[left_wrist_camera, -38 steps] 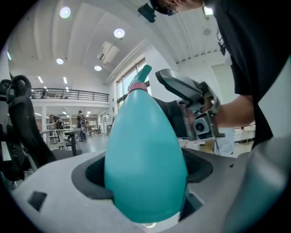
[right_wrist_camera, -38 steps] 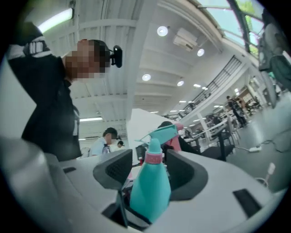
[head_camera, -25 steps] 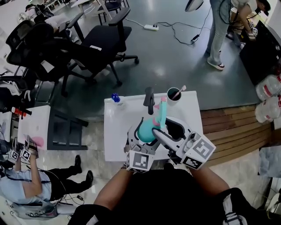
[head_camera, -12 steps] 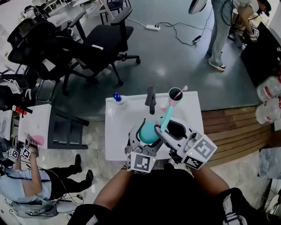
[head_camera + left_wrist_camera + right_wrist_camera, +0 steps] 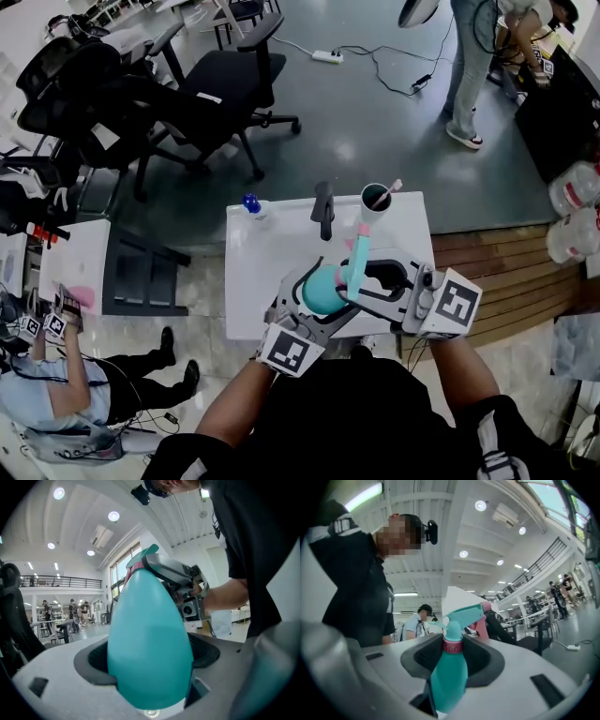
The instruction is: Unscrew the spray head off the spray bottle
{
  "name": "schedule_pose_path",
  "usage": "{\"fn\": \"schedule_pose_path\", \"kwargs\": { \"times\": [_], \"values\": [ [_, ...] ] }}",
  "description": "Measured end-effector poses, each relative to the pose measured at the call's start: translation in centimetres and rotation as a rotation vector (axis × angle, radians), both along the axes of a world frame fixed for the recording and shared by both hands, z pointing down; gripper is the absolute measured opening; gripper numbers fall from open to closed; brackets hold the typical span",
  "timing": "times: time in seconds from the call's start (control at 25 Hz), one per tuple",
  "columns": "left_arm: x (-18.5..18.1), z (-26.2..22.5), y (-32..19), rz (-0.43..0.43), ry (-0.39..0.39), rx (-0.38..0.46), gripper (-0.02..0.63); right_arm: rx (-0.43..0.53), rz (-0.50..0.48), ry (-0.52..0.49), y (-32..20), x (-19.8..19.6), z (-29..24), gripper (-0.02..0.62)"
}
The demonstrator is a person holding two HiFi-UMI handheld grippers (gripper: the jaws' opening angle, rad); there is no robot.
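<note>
A teal spray bottle (image 5: 323,291) with a teal spray head (image 5: 359,246) and pink nozzle is held over the white table (image 5: 262,253). My left gripper (image 5: 319,286) is shut on the bottle's fat body (image 5: 150,639), which fills the left gripper view. My right gripper (image 5: 354,281) reaches in from the right. Its jaws have just been closing, and its pads now press on the pink collar (image 5: 452,645) under the spray head (image 5: 461,616). The bottle leans away from me, head pointing toward the table's far edge.
On the table's far edge stand a black cup with a stick (image 5: 373,202), a dark upright object (image 5: 323,208) and a small blue-capped item (image 5: 250,204). Office chairs (image 5: 216,89) stand beyond, a person (image 5: 469,66) at the back right, another seated (image 5: 56,384) at the lower left.
Both grippers have lifted and tilted the bottle. The right gripper's cube swung out to the right and its jaws narrowed onto the neck. The left cube dropped slightly left.
</note>
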State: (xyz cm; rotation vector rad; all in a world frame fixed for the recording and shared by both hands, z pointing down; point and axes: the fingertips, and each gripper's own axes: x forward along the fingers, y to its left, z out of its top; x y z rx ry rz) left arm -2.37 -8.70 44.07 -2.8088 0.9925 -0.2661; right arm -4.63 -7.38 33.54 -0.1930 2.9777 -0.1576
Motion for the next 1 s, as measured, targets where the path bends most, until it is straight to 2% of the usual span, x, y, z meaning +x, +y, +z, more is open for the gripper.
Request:
{"fn": "schedule_pose_path", "kwargs": {
  "times": [0.16,0.24,0.28,0.36,0.44,0.52,0.6,0.72,0.8,1.0],
  "values": [
    [1.0,-1.2,1.8,0.133,0.041,0.021,0.457,0.037,-0.194,0.027,2.1,0.3,-0.4,0.137],
    [1.2,-1.4,2.3,0.156,0.059,0.014,0.457,0.056,-0.239,0.033,2.4,0.5,-0.6,0.137],
    [1.1,-1.4,2.2,0.147,0.068,0.004,0.457,0.064,-0.231,0.025,2.3,0.4,-0.7,0.138],
    [0.5,-1.1,1.5,0.087,0.08,-0.025,0.457,0.072,-0.154,-0.005,1.6,0.2,-0.9,0.14],
    [-0.3,-0.6,0.4,0.001,0.095,-0.061,0.457,0.063,-0.03,-0.05,0.3,0.3,-1.1,0.153],
    [-1.1,0.0,-0.6,-0.065,0.106,-0.096,0.457,0.028,0.101,-0.11,-1.2,0.8,-1.3,0.167],
    [-1.8,0.5,-1.1,-0.097,0.089,-0.099,0.457,-0.028,0.197,-0.125,-2.2,1.0,-0.8,0.167],
    [-2.6,1.5,-1.8,-0.126,0.026,-0.065,0.457,-0.1,0.266,-0.078,-2.5,0.5,0.4,0.169],
    [-3.0,1.7,-2.4,-0.173,0.017,-0.074,0.457,-0.143,0.295,-0.05,-2.4,0.2,1.1,0.17],
    [-3.1,2.0,-3.2,-0.228,-0.049,-0.035,0.457,-0.211,0.363,-0.032,-2.6,-0.5,1.6,0.19]
  ]
}}
